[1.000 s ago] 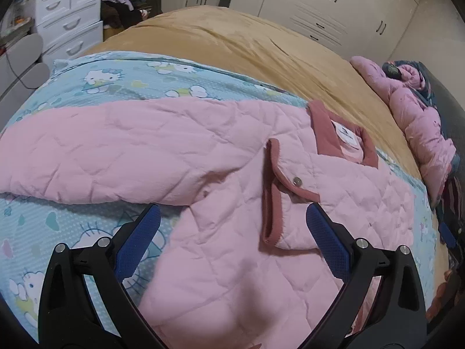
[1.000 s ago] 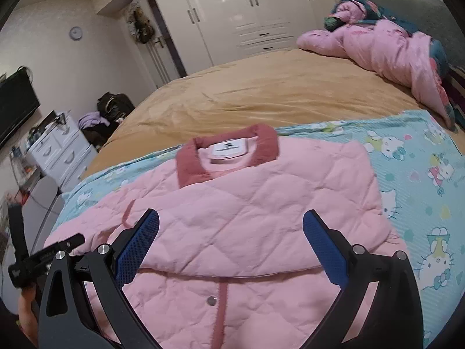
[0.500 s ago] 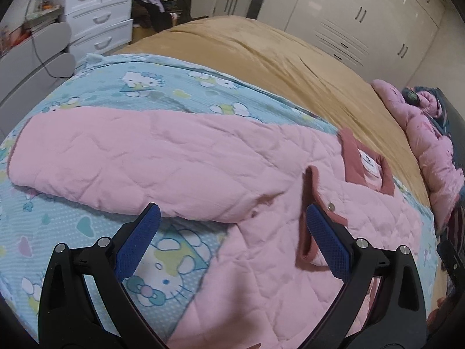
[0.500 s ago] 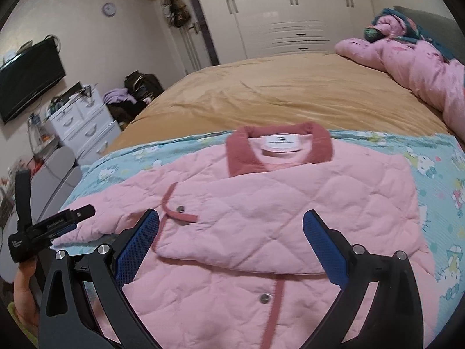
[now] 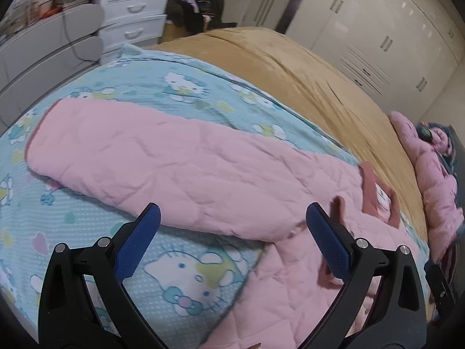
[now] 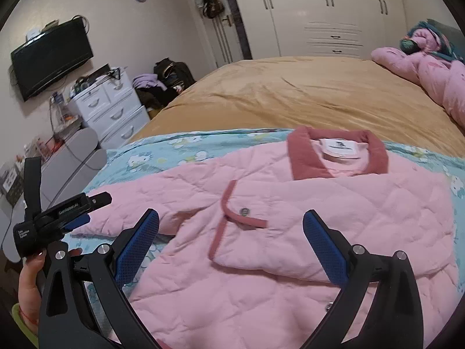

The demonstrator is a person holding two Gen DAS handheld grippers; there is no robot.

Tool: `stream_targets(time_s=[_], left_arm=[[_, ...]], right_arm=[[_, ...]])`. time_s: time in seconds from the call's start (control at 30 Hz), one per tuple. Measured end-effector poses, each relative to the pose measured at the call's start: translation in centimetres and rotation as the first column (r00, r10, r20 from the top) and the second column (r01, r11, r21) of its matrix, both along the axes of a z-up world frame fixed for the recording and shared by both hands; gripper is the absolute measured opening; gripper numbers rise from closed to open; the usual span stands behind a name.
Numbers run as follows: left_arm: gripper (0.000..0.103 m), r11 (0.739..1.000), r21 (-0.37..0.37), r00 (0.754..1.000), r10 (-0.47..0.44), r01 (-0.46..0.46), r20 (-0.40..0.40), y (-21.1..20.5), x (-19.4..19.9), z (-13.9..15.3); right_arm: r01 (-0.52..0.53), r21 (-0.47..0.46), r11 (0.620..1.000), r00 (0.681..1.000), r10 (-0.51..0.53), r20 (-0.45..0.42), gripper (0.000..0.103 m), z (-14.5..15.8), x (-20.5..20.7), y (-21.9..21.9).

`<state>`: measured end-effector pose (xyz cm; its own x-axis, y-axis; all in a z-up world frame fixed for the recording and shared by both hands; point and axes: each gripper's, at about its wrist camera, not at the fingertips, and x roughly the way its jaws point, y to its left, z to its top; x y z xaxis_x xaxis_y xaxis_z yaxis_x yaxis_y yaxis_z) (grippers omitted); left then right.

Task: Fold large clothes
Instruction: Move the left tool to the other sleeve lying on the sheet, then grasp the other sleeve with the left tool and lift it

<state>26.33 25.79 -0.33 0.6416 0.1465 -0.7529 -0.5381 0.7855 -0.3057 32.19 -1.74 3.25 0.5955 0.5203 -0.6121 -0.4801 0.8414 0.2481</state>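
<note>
A pink quilted jacket [image 6: 334, 218] with a dark pink collar [image 6: 305, 157] lies flat on a blue cartoon-cat sheet [image 5: 180, 273]. One sleeve is folded across its chest, cuff [image 6: 232, 218] with a snap showing. The other sleeve [image 5: 162, 168] stretches out to the left over the sheet. My left gripper [image 5: 232, 244] hovers open just above that sleeve's near edge, holding nothing. My right gripper [image 6: 231, 247] hangs open over the jacket's front, empty. The left gripper [image 6: 75, 218] and the hand holding it also show at the right wrist view's left edge.
The sheet covers the near part of a bed with a tan blanket [image 6: 305, 93]. A pink duvet heap [image 6: 430, 69] lies at the far right. White drawers [image 6: 110, 107], a grey chair [image 6: 72, 160], a wall TV [image 6: 52, 55] and wardrobes [image 6: 319, 14] surround the bed.
My left gripper has swung left along the outstretched sleeve, which now fills its view. My right gripper has also panned left, bringing the folded cuff to centre. Both stayed open.
</note>
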Motion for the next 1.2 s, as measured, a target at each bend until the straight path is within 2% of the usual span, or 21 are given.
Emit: stream_targets(time_s=[0.27, 0.43, 0.7, 0.9, 1.0, 1.07, 1.2], left_arm=[[0.094, 0.994, -0.027, 0.994, 0.110, -0.109, 0.018, 3.8, -2.0, 0.0], [0.094, 0.984, -0.033, 0.985, 0.175, -0.175, 0.000, 6.0, -3.1, -0.7], [0.094, 0.958, -0.077, 0.961, 0.274, -0.277, -0.044, 9.4, -4.8, -2.7], [0.094, 0.937, -0.152, 0.950, 0.307, -0.313, -0.064, 11.4, -5.4, -4.8], [0.094, 0.917, -0.229, 0.945, 0.322, -0.325, -0.051, 12.4, -5.5, -6.4], [0.094, 0.907, -0.257, 0.943, 0.325, -0.333, -0.075, 12.9, -5.3, -7.6], [0.094, 0.884, -0.311, 0.933, 0.359, -0.349, -0.026, 13.9, -5.2, -9.1]], right_arm=[[-0.067, -0.019, 0.998, 0.998, 0.067, -0.010, 0.099, -0.3, 0.6, 4.4], [-0.127, -0.007, 0.992, 0.991, 0.127, -0.033, 0.099, -0.5, 0.8, 7.3], [-0.184, -0.038, 0.982, 0.982, 0.182, -0.049, 0.099, -0.8, 0.4, 11.4], [-0.254, -0.063, 0.965, 0.966, 0.250, -0.062, 0.099, -1.4, -0.2, 14.2], [-0.298, -0.084, 0.951, 0.954, 0.293, -0.069, 0.099, -1.8, -0.7, 15.6], [-0.303, -0.095, 0.948, 0.952, 0.297, -0.074, 0.099, -2.0, -1.0, 16.1], [-0.307, -0.084, 0.948, 0.949, 0.299, -0.098, 0.099, -2.5, -1.3, 16.1]])
